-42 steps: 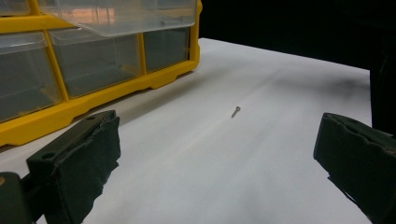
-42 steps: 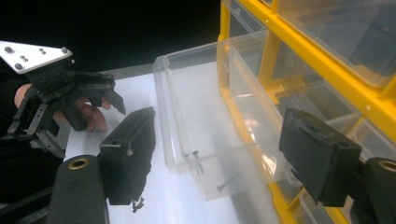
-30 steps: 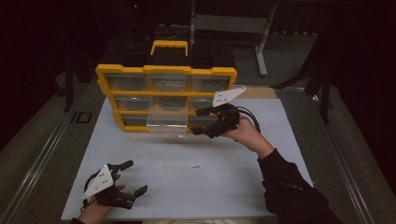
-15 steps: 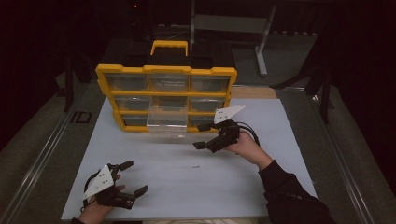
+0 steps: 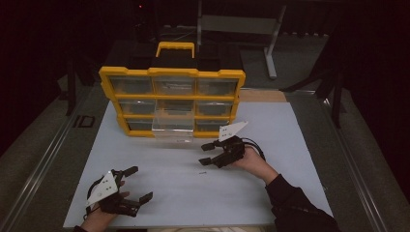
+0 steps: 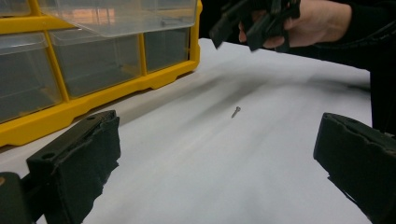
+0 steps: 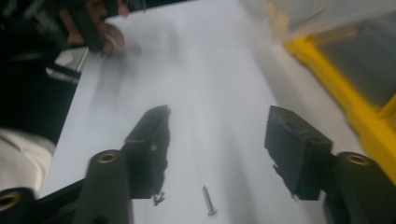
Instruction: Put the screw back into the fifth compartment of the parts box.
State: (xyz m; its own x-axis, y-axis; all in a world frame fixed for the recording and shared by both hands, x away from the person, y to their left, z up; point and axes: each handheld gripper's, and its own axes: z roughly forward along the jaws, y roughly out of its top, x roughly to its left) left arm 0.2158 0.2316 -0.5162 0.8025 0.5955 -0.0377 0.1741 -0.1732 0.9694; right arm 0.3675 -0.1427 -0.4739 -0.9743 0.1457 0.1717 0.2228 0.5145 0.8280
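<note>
On white mat: screw (image 7: 208,200) | right hand-held gripper (image 5: 207,153) wide open above, empty; left hand-held gripper (image 5: 138,184) likewise, apparently resting

Your one big obstacle is the yellow drawer cabinet (image 5: 172,102) standing at the far edge of the white table (image 5: 159,193). Its clear middle drawer (image 5: 172,128) juts out toward you, so anything passing just in front of the cabinet meets that drawer first. To the cabinet's right, bare white surface runs back alongside it. Nearer you than the drawer, the table lies open, with only a small screw (image 6: 236,111) lying loose there. Your right gripper (image 5: 209,153), jaws spread, hangs just nearer you than the cabinet's right end; your left gripper (image 5: 135,183), also spread, sits well apart from it.
</note>
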